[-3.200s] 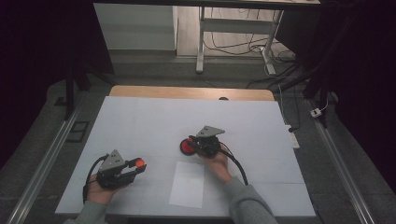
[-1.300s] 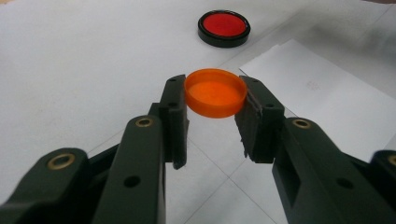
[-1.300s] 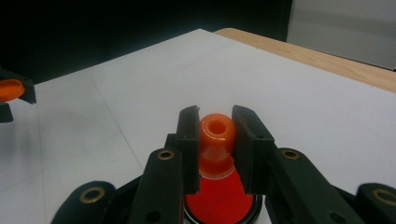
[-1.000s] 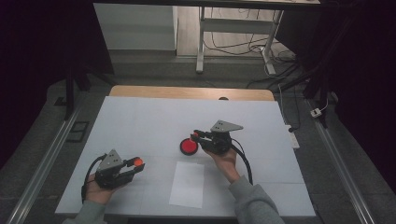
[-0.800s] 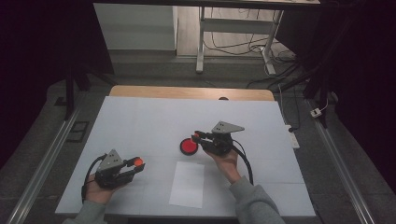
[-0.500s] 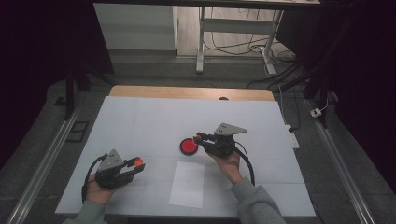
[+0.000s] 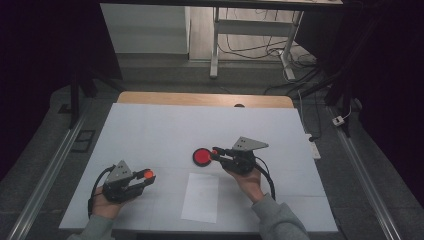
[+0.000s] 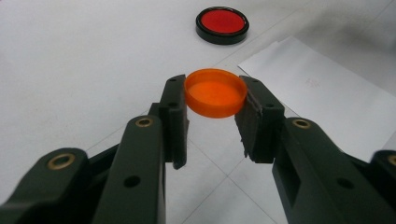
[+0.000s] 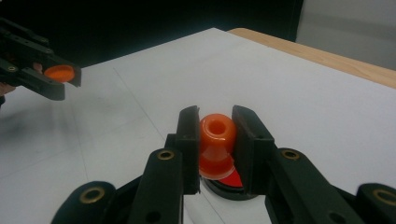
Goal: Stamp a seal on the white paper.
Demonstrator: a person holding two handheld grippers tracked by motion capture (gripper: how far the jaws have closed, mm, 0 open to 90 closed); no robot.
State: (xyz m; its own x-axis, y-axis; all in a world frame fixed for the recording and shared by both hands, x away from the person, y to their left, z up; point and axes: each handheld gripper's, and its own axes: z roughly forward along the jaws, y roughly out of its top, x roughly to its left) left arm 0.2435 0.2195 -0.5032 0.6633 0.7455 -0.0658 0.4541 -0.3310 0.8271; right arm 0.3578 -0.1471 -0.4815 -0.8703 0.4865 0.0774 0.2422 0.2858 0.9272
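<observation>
The left gripper pinches a round orange plastic cap between its jaws; the right gripper clamps an orange plastic bottle above a red black-rimmed disc.

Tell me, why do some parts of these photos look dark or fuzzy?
High view: the white table is lit, the room around it dark. Left gripper view: the orange cap is sharp, the near jaws soft. Right gripper view: black background, orange stamp slightly blurred.

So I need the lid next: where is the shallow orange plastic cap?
The shallow orange plastic cap sits clamped in the left gripper, near the table's front left.
</observation>
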